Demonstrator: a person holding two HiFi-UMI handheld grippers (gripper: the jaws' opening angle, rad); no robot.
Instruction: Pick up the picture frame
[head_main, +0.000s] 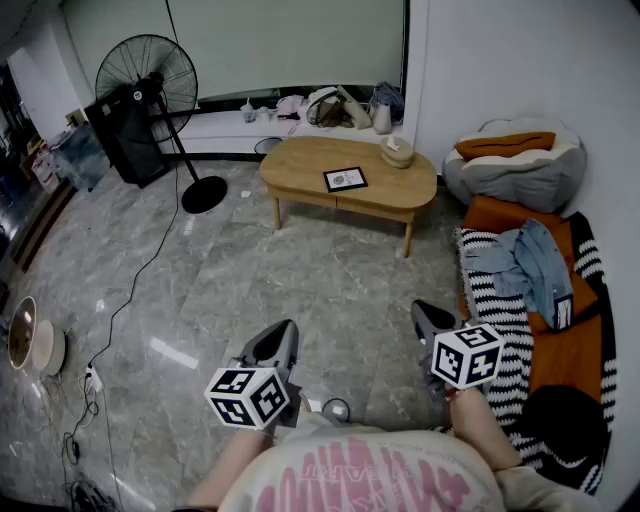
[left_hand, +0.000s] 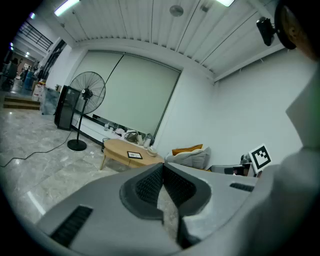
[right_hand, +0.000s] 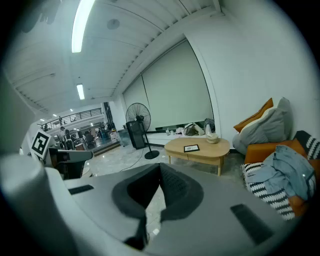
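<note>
A black picture frame (head_main: 345, 179) lies flat on the oval wooden coffee table (head_main: 300, 165) across the room; it also shows in the left gripper view (left_hand: 134, 155) and the right gripper view (right_hand: 191, 148). Both grippers are held low over the marble floor, far short of the table. My left gripper (head_main: 286, 330) is shut, its tips meeting with nothing between them (left_hand: 162, 166). My right gripper (head_main: 423, 312) is shut and empty too (right_hand: 160, 166).
A small basket (head_main: 397, 152) sits on the table's right end. A pedestal fan (head_main: 148, 75) stands at the left with its cable (head_main: 135, 285) trailing over the floor. A grey beanbag (head_main: 513, 165) and an orange mat with a striped blanket and denim clothes (head_main: 535, 270) lie at the right.
</note>
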